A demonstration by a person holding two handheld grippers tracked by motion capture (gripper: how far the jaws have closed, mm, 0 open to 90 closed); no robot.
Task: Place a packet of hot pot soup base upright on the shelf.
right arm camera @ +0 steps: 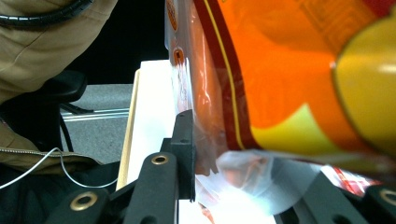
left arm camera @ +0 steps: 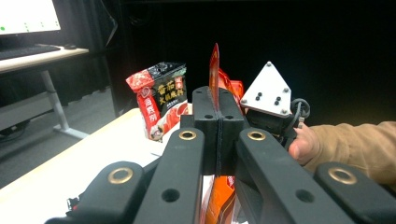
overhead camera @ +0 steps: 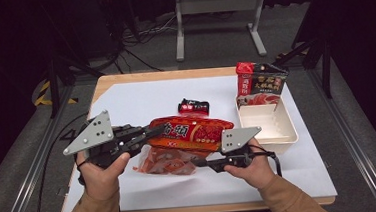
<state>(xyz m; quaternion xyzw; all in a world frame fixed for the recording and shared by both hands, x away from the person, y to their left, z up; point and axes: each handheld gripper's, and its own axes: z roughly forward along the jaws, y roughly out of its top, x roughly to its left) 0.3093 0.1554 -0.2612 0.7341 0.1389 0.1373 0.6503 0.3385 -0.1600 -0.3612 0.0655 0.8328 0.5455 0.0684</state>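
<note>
While the bag blocks much of both close views, these points stand:
Orange bag [overhead camera: 190, 132]: held above the white sheet [overhead camera: 140, 97] between both hands.
Left gripper [overhead camera: 145, 134]: clamped tight on the bag's edge, plain in the left gripper view.
Right gripper [overhead camera: 205, 161]: bag between its jaws; one jaw hidden, contact unclear.
High view adds: white tray [overhead camera: 284, 138], red box [overhead camera: 259, 83], small packet [overhead camera: 193, 106].

The red-orange pouch [overhead camera: 190, 131] hangs lengthwise above the white mat at centre-near, its clear lower part sagging, held at both ends.
</note>
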